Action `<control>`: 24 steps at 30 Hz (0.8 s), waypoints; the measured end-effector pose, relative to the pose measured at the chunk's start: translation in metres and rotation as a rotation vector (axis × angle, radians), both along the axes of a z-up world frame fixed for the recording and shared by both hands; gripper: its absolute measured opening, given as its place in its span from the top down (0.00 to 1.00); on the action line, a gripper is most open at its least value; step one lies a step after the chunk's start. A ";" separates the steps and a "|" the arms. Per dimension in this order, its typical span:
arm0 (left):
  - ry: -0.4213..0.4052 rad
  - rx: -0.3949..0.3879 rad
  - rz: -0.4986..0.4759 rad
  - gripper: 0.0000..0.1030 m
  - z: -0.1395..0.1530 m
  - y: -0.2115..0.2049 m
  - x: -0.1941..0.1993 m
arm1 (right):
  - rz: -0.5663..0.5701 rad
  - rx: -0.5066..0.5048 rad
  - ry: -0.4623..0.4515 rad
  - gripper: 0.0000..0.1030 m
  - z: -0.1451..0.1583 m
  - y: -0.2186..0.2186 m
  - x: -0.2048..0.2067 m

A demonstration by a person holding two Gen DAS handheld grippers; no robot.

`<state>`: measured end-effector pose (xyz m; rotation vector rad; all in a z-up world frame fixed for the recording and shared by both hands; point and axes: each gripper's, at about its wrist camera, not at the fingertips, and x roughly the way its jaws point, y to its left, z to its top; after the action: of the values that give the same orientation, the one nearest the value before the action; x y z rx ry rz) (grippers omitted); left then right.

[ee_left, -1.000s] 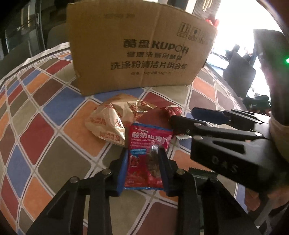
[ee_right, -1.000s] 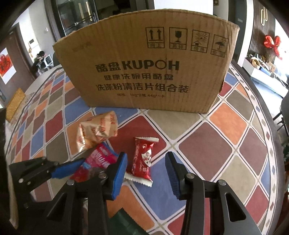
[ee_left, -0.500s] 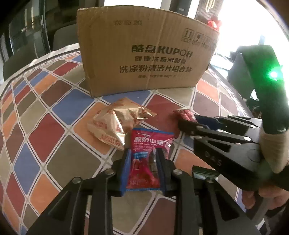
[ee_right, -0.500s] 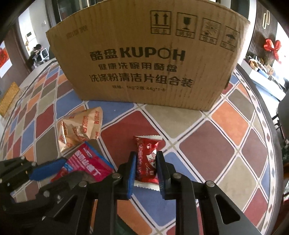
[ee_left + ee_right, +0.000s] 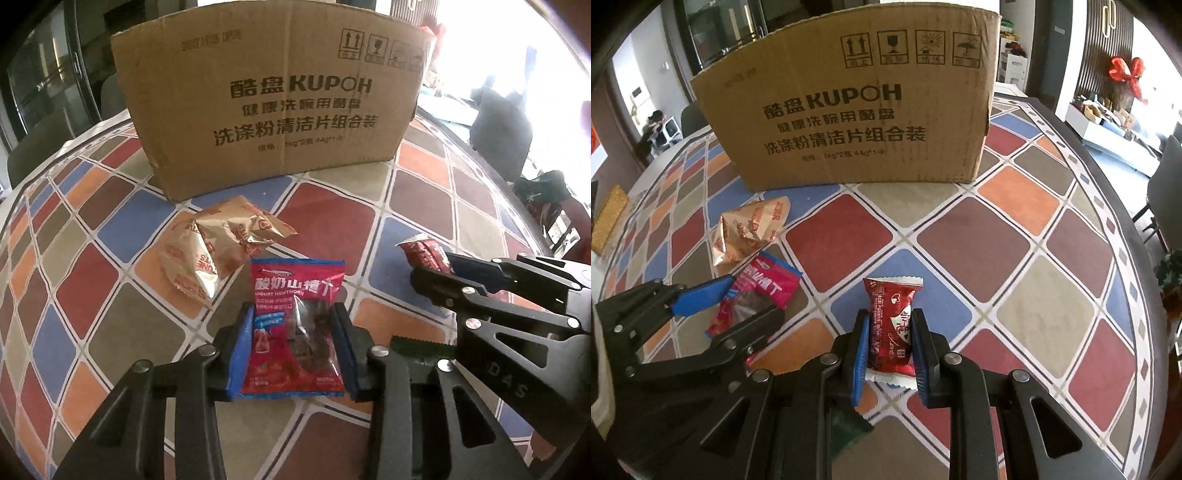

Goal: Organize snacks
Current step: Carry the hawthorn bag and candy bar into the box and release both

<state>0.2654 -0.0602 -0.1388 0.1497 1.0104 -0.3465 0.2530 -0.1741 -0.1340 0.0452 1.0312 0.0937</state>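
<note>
Our right gripper (image 5: 889, 354) pinches a red candy packet (image 5: 892, 326); our left gripper (image 5: 291, 354), jaws opening, brackets the yogurt hawthorn pouch (image 5: 295, 325).

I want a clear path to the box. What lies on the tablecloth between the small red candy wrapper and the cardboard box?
Nothing: in the right wrist view only bare checkered tablecloth runs from the red candy wrapper to the cardboard box.
</note>
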 end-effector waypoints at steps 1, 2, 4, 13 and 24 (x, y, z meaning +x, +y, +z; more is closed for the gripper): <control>0.004 -0.010 -0.003 0.62 0.000 0.001 -0.001 | -0.001 0.002 0.000 0.78 0.001 0.001 0.000; 0.008 -0.018 -0.003 0.62 0.001 0.001 -0.002 | -0.002 0.006 0.001 0.78 0.001 0.001 -0.001; 0.007 -0.031 0.003 0.62 0.003 0.003 -0.005 | -0.002 0.015 -0.001 0.78 0.003 -0.002 -0.004; -0.028 -0.074 0.018 0.62 0.029 0.008 -0.020 | 0.003 0.030 -0.043 0.78 0.024 -0.004 -0.019; -0.155 -0.103 0.050 0.62 0.091 0.019 -0.029 | -0.007 0.052 -0.158 0.78 0.074 -0.009 -0.032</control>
<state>0.2367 -0.0413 -0.0477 0.0569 0.8399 -0.3354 0.2207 -0.1832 -0.0603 0.0873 0.8704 0.1160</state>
